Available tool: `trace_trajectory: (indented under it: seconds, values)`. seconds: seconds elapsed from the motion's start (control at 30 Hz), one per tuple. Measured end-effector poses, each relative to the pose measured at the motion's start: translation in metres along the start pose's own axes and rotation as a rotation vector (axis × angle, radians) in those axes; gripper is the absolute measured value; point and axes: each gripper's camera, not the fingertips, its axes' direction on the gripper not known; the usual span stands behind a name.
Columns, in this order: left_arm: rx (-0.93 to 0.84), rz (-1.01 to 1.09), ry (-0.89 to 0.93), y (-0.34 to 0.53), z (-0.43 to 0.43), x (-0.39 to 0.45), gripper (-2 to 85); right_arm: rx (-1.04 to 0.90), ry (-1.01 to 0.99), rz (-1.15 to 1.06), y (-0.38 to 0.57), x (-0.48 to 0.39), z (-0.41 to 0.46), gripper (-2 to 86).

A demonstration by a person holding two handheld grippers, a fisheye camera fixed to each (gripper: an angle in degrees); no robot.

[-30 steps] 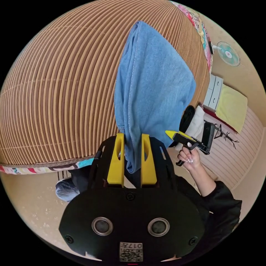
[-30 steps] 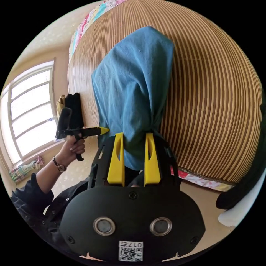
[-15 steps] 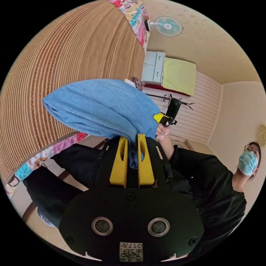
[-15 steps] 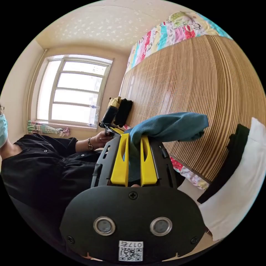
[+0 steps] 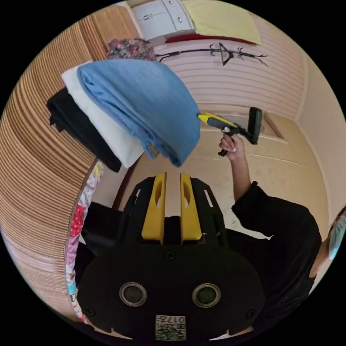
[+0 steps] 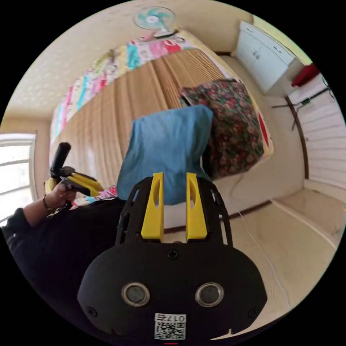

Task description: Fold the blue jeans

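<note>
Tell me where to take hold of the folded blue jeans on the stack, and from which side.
Grip the folded blue jeans at the corner that overhangs the white folded cloth and black folded cloth, coming from the floor side, where the left gripper faces it. That corner hangs free, so fingers can probably close above and below it.

This is a bedroom in a home. A big bed (image 6: 119, 119) has a woven mat and a bright sheet. A white cabinet (image 6: 265, 61), a fan (image 6: 155, 18) and a window (image 6: 14, 173) stand around it.
</note>
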Motion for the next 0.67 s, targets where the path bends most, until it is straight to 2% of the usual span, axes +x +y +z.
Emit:
trace_trajectory:
  seconds: [0.03, 0.1, 0.2, 0.27, 0.3, 0.37, 0.4, 0.47, 0.5, 0.53, 0.6, 0.67]
  values:
    - [-0.018, -0.081, -0.116, 0.016, 0.012, -0.032, 5.2, -0.052, 0.061, 0.09, -0.001, 0.006, 0.015, 8.6]
    - [0.004, -0.223, -0.222, 0.06, 0.013, -0.088, 4.9, -0.055, 0.059, 0.148, -0.002, 0.003, 0.025, 8.4]
    - [0.092, -0.571, -0.211, 0.164, -0.026, -0.188, 4.0, 0.086, -0.003, 0.13, -0.006, -0.021, 0.023, 7.7]
    - [0.24, -0.78, -0.168, 0.242, -0.072, -0.229, 4.0, 0.192, -0.097, 0.121, -0.02, -0.037, 0.026, 6.6]
    - [0.368, -0.905, -0.133, 0.296, -0.1, -0.243, 3.9, 0.2, -0.137, 0.133, -0.026, -0.038, 0.031, 6.2]
    - [0.556, -1.069, -0.063, 0.373, -0.128, -0.251, 3.8, 0.159, -0.345, 0.129, -0.056, -0.049, 0.072, 4.0]
    - [0.671, -1.139, -0.018, 0.414, -0.137, -0.248, 3.6, 0.122, -0.377, 0.102, -0.065, -0.055, 0.087, 3.3]
    - [0.825, -1.186, 0.022, 0.46, -0.14, -0.234, 2.7, -0.127, -0.326, -0.008, -0.092, -0.082, 0.162, 1.5]
    - [0.9, -1.209, 0.029, 0.48, -0.134, -0.221, 1.6, -0.137, -0.319, -0.013, -0.094, -0.085, 0.174, 1.3]
    - [0.945, -1.226, 0.028, 0.491, -0.122, -0.208, 0.8, -0.093, -0.357, 0.013, -0.093, -0.083, 0.184, 1.0]
    - [0.968, -1.239, 0.019, 0.492, -0.095, -0.191, 0.1, -0.126, -0.487, 0.13, -0.1, -0.071, 0.196, 0.6]
    - [0.962, -1.246, 0.008, 0.481, -0.057, -0.176, -0.3, -0.116, -0.567, 0.327, -0.113, -0.06, 0.196, 0.4]
